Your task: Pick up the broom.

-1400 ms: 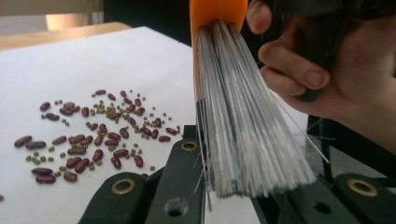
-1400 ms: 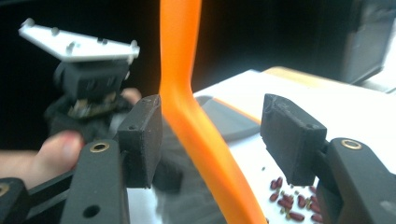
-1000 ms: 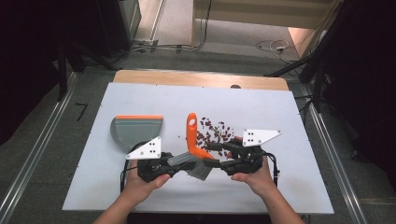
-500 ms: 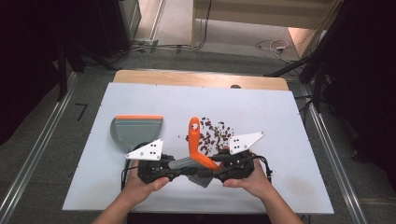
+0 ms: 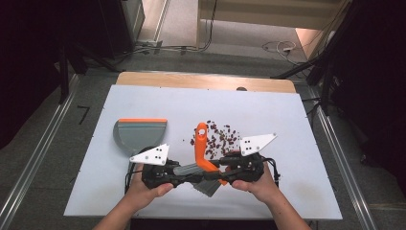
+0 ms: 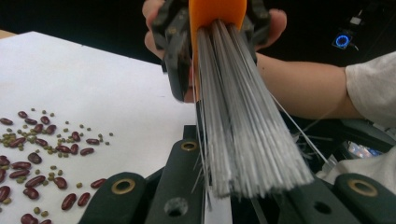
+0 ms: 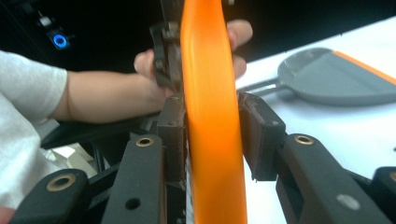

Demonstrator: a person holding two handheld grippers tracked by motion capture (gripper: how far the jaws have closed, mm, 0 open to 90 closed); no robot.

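Orange plastic fills my right gripper (image 7: pixel 212 135): its jaws have just been closing and now pinch the handle of the brush (image 5: pixel 201 153) from both sides. My left gripper (image 5: pixel 182 172) stays pressed shut on the grey bristles (image 6: pixel 243 140), so both hold the brush near the table's (image 5: pixel 287 120) front edge, handle pointing away from me. Beans (image 5: pixel 222 138), red and small green, lie scattered just beside the handle, to its right. On the left rests the dustpan (image 5: pixel 139 134), well apart from the beans, with the brush between them.
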